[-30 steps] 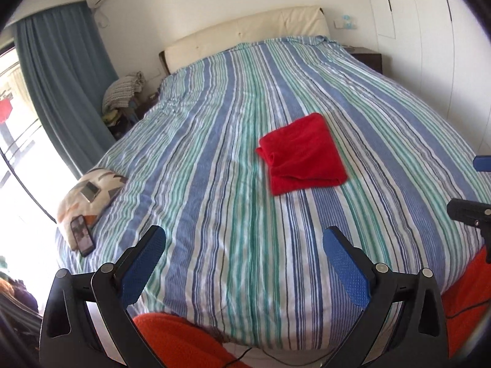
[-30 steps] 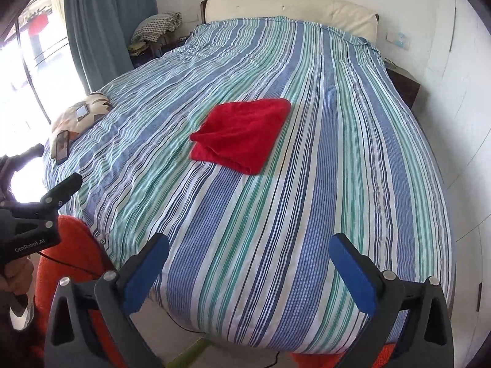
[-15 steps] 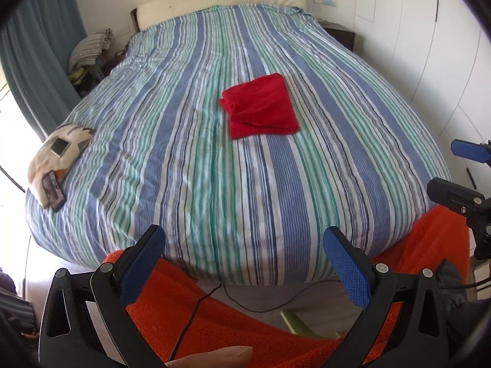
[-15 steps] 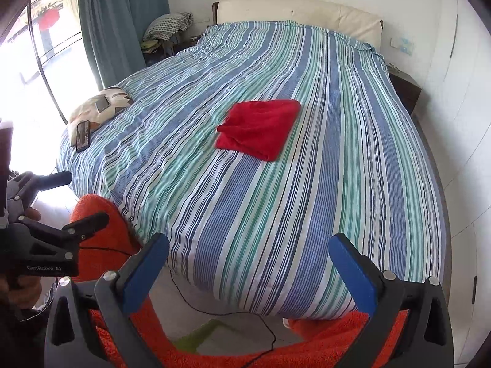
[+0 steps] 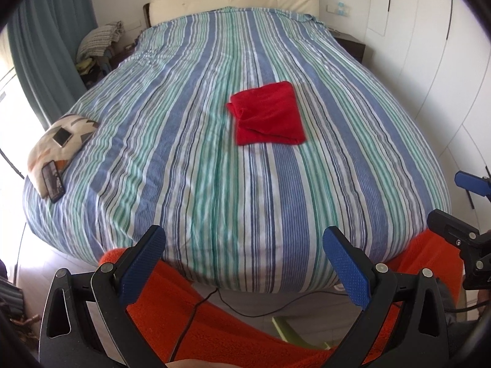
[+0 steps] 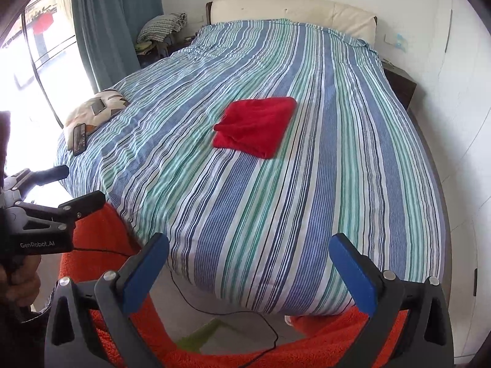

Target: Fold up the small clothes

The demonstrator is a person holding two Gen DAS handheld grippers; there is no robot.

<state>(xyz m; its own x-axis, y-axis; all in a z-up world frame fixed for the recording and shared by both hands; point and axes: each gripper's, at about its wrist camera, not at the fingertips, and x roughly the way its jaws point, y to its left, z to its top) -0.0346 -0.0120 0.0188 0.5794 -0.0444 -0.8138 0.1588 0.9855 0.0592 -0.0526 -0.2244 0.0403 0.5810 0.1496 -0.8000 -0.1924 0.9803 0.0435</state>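
Note:
A red garment [image 5: 267, 117] [image 6: 255, 125] lies folded into a neat rectangle near the middle of the striped bed [image 5: 190, 159] [image 6: 322, 184]. My left gripper [image 5: 244, 242] is open and empty, held off the foot of the bed, well short of the garment. My right gripper [image 6: 248, 245] is likewise open with nothing between its blue pads, over the bed's foot edge. Each gripper shows at the side of the other's view: the right one [image 5: 460, 208], the left one [image 6: 58, 190].
A patterned cushion [image 5: 58, 144] [image 6: 92, 112] with a phone [image 5: 52, 182] [image 6: 79, 135] sits at the bed's left edge. Orange fabric [image 5: 214, 316] [image 6: 101, 239] and a black cable [image 6: 214, 309] lie below. A curtain [image 6: 113, 24], a bedside pile [image 6: 162, 26], a nightstand [image 6: 400, 87] and white wardrobe doors [image 5: 435, 55] surround the bed.
Both grippers have drawn back from the bed and away from the red garment, which lies unmoved. The left view dipped down, then tilted up again. Both stayed open.

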